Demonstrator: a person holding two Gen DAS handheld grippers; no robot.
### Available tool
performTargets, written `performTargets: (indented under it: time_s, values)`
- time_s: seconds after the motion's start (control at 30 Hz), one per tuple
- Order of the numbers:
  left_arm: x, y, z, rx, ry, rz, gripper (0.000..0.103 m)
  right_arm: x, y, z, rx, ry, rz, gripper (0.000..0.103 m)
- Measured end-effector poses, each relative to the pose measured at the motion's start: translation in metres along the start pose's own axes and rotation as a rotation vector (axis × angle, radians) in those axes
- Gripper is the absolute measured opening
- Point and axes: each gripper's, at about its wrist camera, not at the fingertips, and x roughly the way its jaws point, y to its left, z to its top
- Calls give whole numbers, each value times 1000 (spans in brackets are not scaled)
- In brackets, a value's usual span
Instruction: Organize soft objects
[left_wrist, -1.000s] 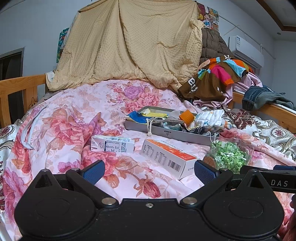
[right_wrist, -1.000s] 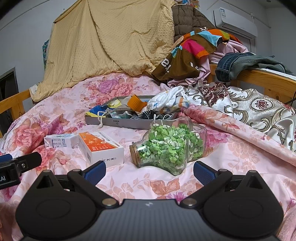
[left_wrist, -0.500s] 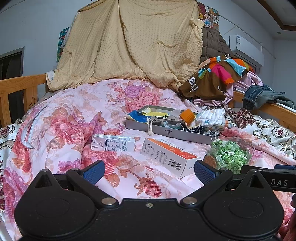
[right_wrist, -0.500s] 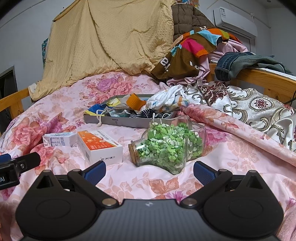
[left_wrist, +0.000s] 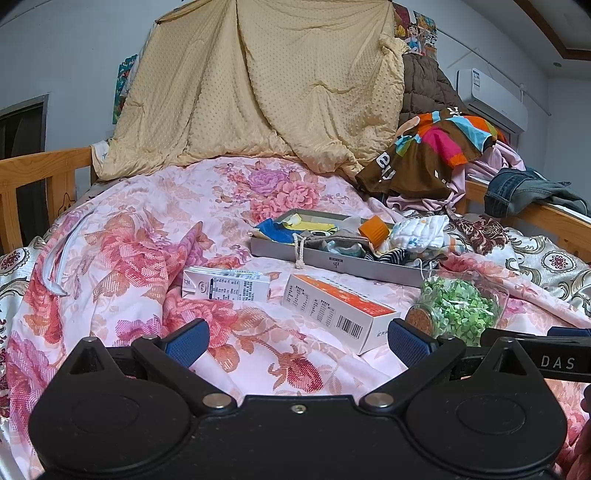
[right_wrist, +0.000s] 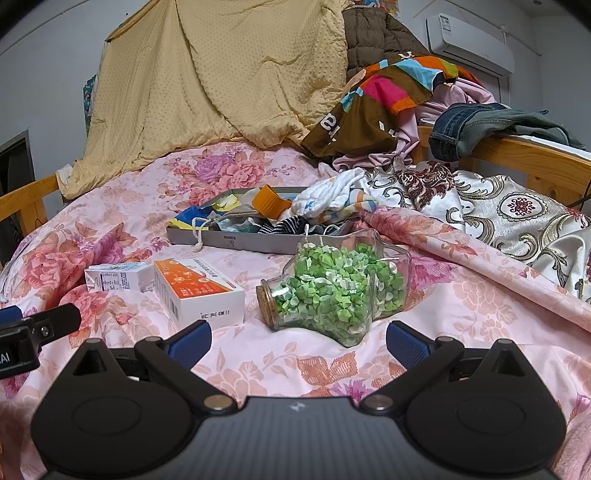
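Bed covered by a pink floral quilt (left_wrist: 155, 236), rumpled, wooden rails (left_wrist: 40, 166) on both sides. A tan blanket (left_wrist: 258, 92) hangs like a backdrop at the far end; clothes pile (right_wrist: 391, 88) and jeans (right_wrist: 476, 125) over the right rail; air conditioner (right_wrist: 469, 40) high on the wall.

On the quilt: grey tray (left_wrist: 332, 260) mid-bed, stuffed with soft things: blue cloth, orange piece, a white patterned cloth (left_wrist: 417, 232) spilling over its right end, a drawstring cord down the front wall. Nearer, a small white carton (left_wrist: 225, 288), just beside it an orange-and-white box (left_wrist: 332, 310), then a glass jar (right_wrist: 340, 291) of green paper bits lying on its side, cork toward the left.

Open quilt lies between both claws and the boxes; the left half of the bed is bare. The gold-patterned cover (right_wrist: 498, 210) bunches up on the right.

Left gripper (left_wrist: 295, 341): jaws spread wide, nothing between them. Right gripper (right_wrist: 297, 341): likewise released, jar just ahead of it.

Against a second ago: both views sit slightly closer to the jar and boxes; objects unmoved.
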Motion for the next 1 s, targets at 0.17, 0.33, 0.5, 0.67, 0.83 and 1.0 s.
performTargets:
  time_s: [0.17,0.33,0.5,0.67,0.83,1.0]
  values:
    - [1,1,-2,-1,1,0,102,0,0,0,0,0,0,103]
    - [1,1,-2,0,1,0,102,0,0,1,-1,0,0,103]
    - [1,1,-1,-1,2,1,102,0,0,0,-1,1,0,103]
    - [2,3,-5,-2,7,1,102,0,0,1,-1,1,-1,103]
    - [1,2,-4,-1,7,1,102,0,0,0,-1,2,-1,103]
    - [2,2,-4,-1,8,2,102,1,0,1,-2,3,-1,103]
